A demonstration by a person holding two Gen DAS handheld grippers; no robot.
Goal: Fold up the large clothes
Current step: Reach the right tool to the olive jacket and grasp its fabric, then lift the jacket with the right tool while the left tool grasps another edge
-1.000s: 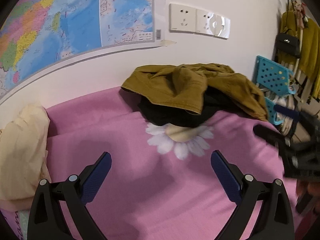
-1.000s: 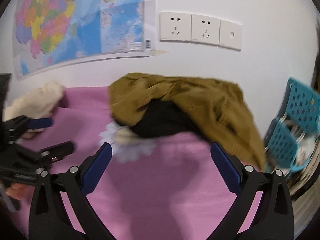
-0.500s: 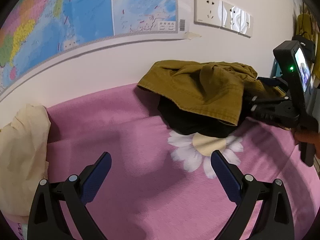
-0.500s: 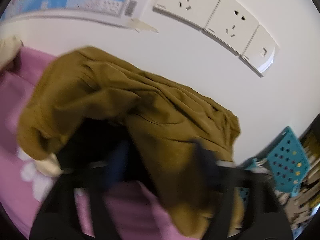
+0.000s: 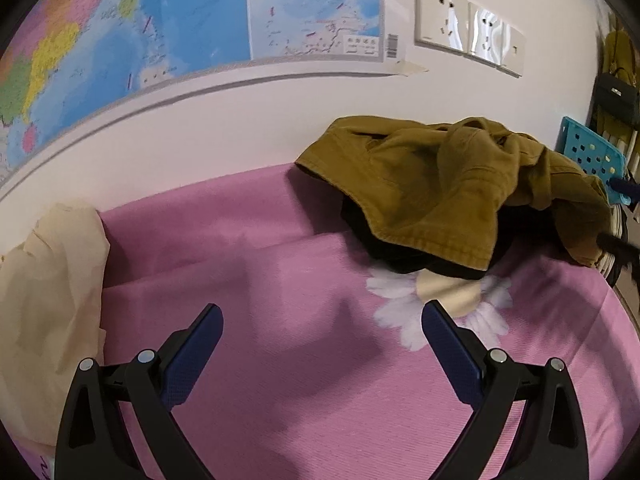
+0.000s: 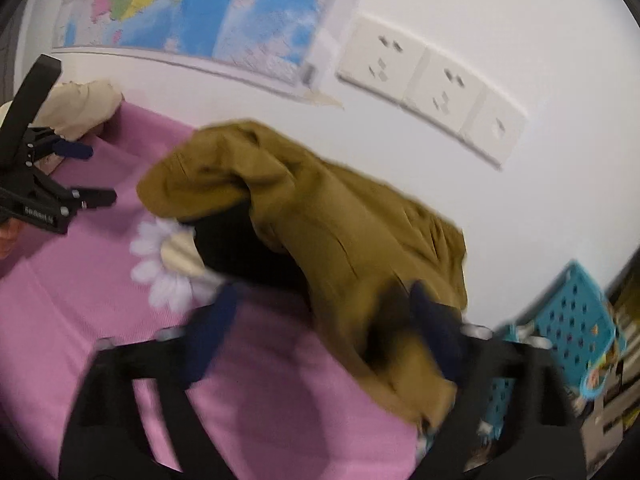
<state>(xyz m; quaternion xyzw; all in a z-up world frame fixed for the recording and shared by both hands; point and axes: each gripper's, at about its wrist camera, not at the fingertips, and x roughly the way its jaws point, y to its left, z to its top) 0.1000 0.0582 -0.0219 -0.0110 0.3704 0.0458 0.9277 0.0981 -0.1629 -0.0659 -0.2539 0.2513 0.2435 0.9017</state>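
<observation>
An olive-brown garment lies crumpled over a black garment on a pink sheet with a daisy print, against the wall. My left gripper stands open above bare sheet, well short of the pile, with nothing between its fingers. My right gripper is at the pile's right end. Its jaws are opening, and the olive garment's lower flap lies between them beside the right finger. That view is blurred.
A cream garment is heaped at the sheet's left end. A map and wall sockets hang on the wall behind. A turquoise perforated basket stands off the sheet's right edge. A hand holds the left gripper.
The right gripper closed in on the olive garment with narrowed jaws, then drew back with jaws wide again. In the left view the pile has slid right and the right gripper has left to the edge.
</observation>
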